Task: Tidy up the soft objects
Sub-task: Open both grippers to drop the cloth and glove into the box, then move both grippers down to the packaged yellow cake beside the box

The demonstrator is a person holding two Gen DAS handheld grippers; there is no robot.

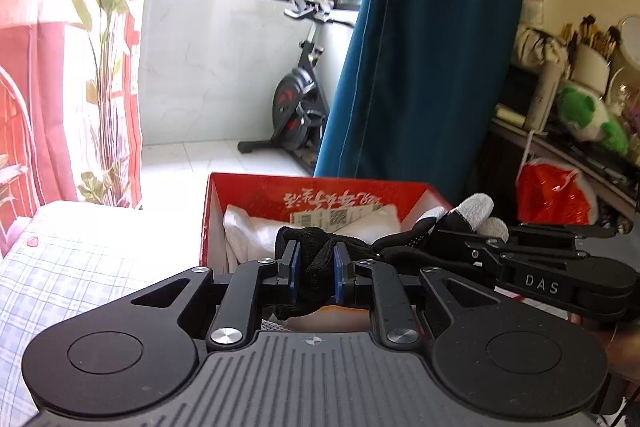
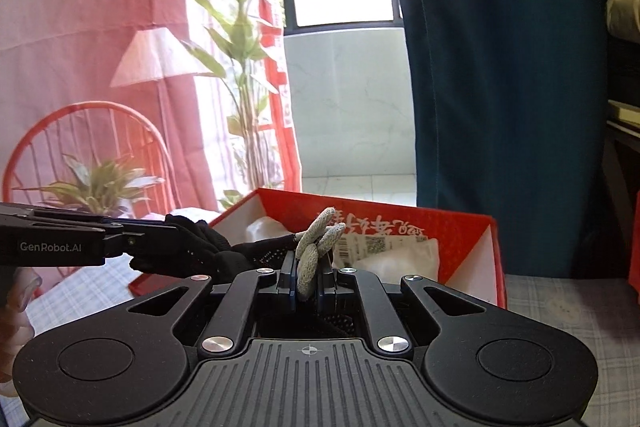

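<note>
Left tool pinches the black knit cuff of the glove, right tool clamps its grey textured fingertips, the glove stretched between them above the red box. Open floor lies beyond at twelve o'clock; white bundles inside the box are half hidden.

So the surface here is a bed with a pale blue-and-white checked sheet. An open red cardboard box with white inner walls sits right on it, with white plastic-wrapped bundles inside.
</note>
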